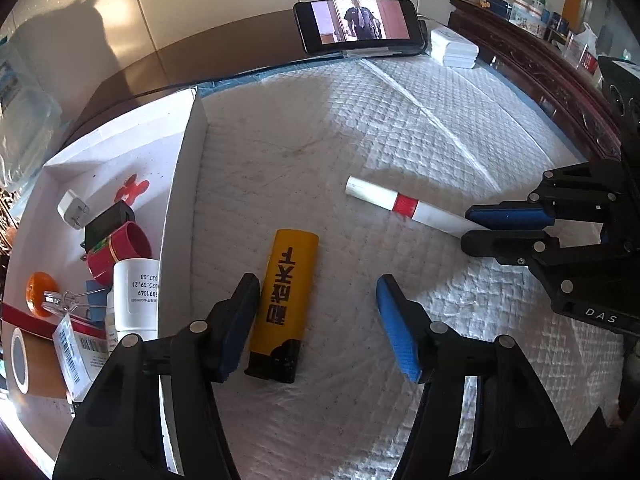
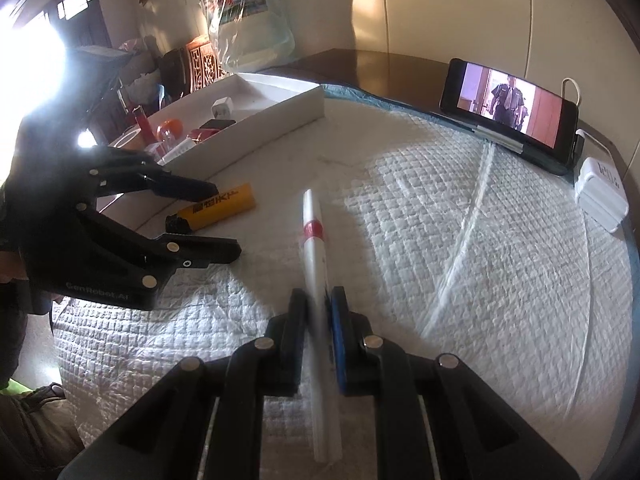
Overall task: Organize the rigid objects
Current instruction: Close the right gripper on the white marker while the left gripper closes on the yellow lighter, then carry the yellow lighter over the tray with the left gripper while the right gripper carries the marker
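A yellow lighter [image 1: 286, 292] [image 2: 222, 204] with black print lies on the quilted white pad [image 1: 320, 132]. My left gripper [image 1: 316, 316] [image 2: 226, 220] straddles it, open; the lighter sits close against the left finger, with a wide gap to the blue pad on the other side. To the right, my right gripper [image 1: 472, 226] [image 2: 318, 312] is shut on one end of a white tube with a red band [image 1: 400, 202] [image 2: 312, 232]. A white open box [image 1: 180, 184] [image 2: 272, 128] at the left holds several small items, among them a red cup [image 1: 120, 252] and a white bottle [image 1: 134, 292].
A phone [image 1: 358, 24] [image 2: 508, 108] playing video stands propped at the pad's far edge, with a white charger block [image 1: 454, 46] [image 2: 600, 192] beside it. A carved dark wood rail [image 1: 552, 76] runs along the right. A plastic bag [image 2: 252, 20] sits behind the box.
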`<state>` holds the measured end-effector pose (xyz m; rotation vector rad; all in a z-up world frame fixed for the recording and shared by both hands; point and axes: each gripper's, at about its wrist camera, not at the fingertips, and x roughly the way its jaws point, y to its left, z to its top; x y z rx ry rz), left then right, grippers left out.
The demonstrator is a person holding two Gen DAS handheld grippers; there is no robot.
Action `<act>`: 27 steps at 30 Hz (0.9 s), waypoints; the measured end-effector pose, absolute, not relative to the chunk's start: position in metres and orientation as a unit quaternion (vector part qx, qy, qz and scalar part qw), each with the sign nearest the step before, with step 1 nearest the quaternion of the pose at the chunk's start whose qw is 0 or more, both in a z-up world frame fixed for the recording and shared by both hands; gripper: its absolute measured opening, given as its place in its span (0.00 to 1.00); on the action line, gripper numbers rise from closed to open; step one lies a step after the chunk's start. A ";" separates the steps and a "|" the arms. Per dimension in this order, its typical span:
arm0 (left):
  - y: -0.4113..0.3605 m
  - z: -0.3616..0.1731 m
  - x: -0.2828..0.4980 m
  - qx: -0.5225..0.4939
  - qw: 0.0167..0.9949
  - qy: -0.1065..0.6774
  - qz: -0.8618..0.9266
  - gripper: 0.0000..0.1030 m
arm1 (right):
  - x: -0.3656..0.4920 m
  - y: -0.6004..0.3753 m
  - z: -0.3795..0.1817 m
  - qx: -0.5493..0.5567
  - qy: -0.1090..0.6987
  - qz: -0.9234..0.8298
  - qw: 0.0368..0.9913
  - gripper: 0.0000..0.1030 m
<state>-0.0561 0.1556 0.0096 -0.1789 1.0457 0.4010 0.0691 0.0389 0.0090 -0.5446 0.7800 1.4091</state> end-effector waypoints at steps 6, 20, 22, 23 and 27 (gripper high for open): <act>0.158 0.010 -0.052 -0.094 0.836 0.505 0.192 0.61 | 0.070 0.037 0.009 -0.238 0.347 0.623 0.659 0.11; 0.140 0.018 -0.071 -0.081 0.873 0.430 0.217 0.23 | 0.071 0.031 0.017 -0.218 0.332 0.611 0.685 0.10; 0.132 0.025 -0.076 -0.073 0.881 0.408 0.226 0.23 | 0.072 0.023 0.023 -0.202 0.325 0.610 0.694 0.10; 0.129 0.028 -0.078 -0.073 0.886 0.396 0.229 0.23 | 0.071 0.019 0.028 -0.189 0.320 0.611 0.699 0.10; 0.118 0.050 -0.094 -0.087 0.909 0.331 0.240 0.23 | 0.066 0.002 0.045 -0.142 0.297 0.614 0.717 0.10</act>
